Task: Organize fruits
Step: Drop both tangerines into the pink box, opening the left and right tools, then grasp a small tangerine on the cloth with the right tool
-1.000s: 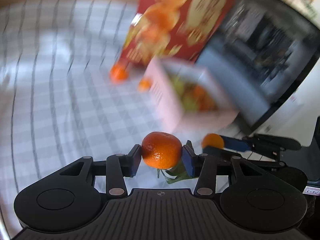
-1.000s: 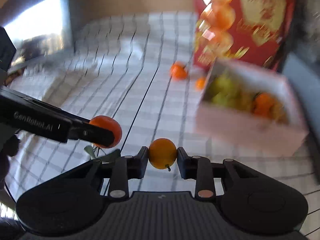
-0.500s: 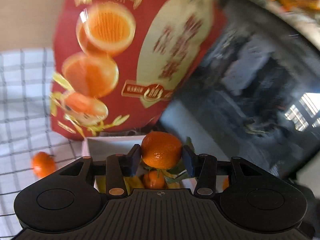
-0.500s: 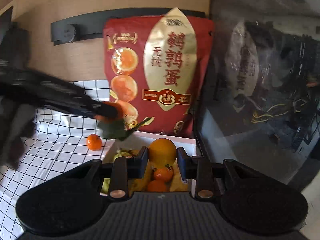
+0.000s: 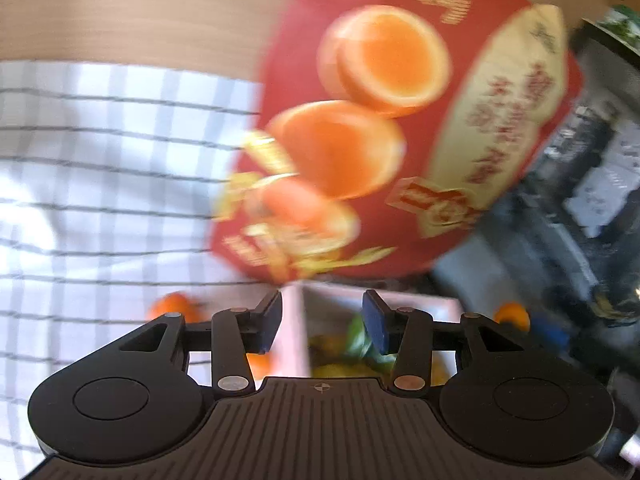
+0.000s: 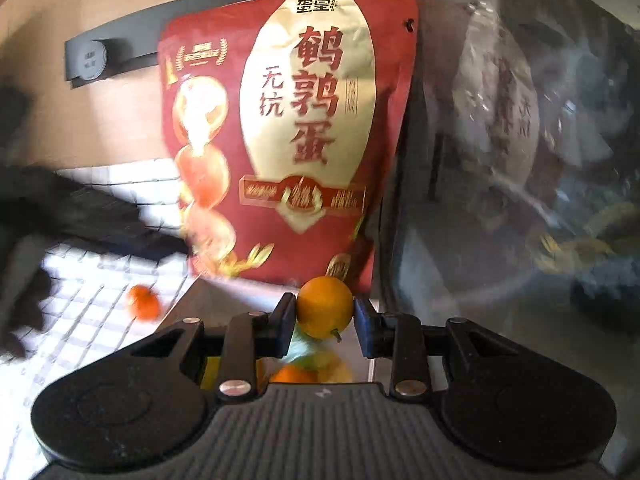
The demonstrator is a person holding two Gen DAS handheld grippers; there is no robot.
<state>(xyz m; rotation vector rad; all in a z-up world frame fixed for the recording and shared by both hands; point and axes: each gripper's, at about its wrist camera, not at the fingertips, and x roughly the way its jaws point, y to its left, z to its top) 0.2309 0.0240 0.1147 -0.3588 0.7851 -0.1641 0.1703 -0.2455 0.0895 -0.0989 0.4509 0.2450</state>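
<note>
The left gripper point(image 5: 322, 322) hangs with its jaws spread and nothing between them; just below and ahead of its fingertips sits the white box point(image 5: 412, 304), holding blurred yellow and green fruit point(image 5: 340, 354). The right gripper point(image 6: 325, 314) is clamped on a yellow-orange citrus point(image 6: 325, 312), pinched between both pads directly above the same box. A small tangerine point(image 6: 142, 302) lies on the checked cloth point(image 6: 92, 320), off to the right gripper's left. A red pouch point(image 6: 288, 140) stands behind the box.

A white open box point(image 5: 412, 304) of fruit sits before the upright red foil pouch point(image 6: 288, 128); a small orange tangerine point(image 6: 143, 301) lies left of it on the checked table point(image 5: 100, 184).
</note>
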